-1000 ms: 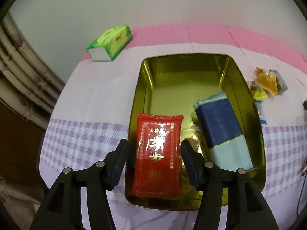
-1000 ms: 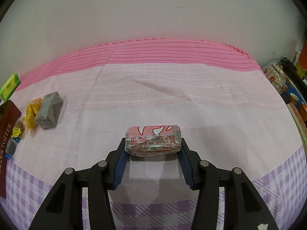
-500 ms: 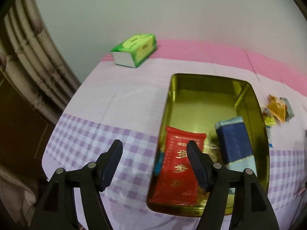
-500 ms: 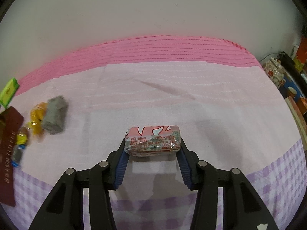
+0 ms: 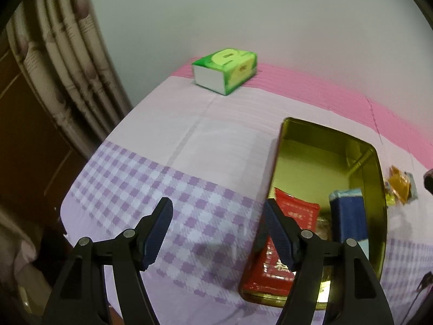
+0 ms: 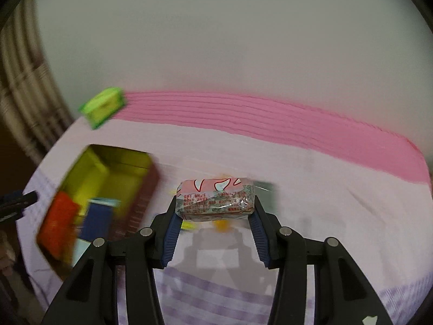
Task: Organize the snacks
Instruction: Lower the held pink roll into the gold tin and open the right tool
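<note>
Right wrist view: our right gripper [image 6: 215, 211] is clamped on a pink-and-white wrapped snack pack [image 6: 215, 200], held above the tablecloth [image 6: 311, 168], right of the gold tin [image 6: 108, 168]. Our left gripper [image 5: 217, 223] hangs with jaws apart, holding nothing, beside the tin, where a red packet [image 5: 295, 218] and a blue packet [image 5: 350, 216] lie.

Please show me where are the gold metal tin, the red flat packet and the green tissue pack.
Gold metal tin [image 5: 311, 159]: left wrist view, bare inner floor.
Red flat packet [image 5: 297, 214]: left wrist view, upper printed face.
Green tissue pack [image 5: 226, 70]: left wrist view, top face.
</note>
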`<control>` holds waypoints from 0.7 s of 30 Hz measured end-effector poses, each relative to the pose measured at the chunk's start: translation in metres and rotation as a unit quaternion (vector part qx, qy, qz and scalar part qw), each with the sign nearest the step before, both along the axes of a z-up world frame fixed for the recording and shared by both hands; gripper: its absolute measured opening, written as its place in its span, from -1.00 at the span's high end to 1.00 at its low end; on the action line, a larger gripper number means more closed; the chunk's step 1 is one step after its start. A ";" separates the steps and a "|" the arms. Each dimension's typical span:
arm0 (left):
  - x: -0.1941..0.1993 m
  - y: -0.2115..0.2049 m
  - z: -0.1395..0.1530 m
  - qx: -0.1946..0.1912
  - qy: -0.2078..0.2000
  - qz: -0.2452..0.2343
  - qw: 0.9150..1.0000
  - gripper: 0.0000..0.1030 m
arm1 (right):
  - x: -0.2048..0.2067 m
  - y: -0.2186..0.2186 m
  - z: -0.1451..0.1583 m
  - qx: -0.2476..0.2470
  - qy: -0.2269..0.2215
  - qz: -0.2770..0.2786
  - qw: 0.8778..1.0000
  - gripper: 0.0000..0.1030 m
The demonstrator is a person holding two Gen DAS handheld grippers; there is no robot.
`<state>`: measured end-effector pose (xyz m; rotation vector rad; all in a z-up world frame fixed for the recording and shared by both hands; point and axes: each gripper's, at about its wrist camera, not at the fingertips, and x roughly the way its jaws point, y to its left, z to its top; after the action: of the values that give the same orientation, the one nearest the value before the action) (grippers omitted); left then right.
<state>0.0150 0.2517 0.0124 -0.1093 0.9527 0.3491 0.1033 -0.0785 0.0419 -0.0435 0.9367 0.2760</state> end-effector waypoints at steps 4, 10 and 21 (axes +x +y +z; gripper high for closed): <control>-0.001 0.008 0.000 -0.002 -0.003 0.012 1.000 -0.37 | 0.006 0.044 0.001 0.004 0.006 0.042 0.999 0.14; -0.001 0.020 -0.002 -0.013 -0.002 0.030 0.999 -0.37 | 0.028 0.102 -0.012 -0.003 0.027 0.082 0.996 0.14; 0.000 0.036 -0.010 -0.047 0.008 0.055 0.997 -0.38 | 0.049 0.143 -0.044 -0.031 0.081 0.104 0.991 0.14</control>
<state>0.0146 0.2876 0.0026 -0.2466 0.9813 0.4073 0.1521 0.0640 -0.0021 -0.1791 1.1049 0.4491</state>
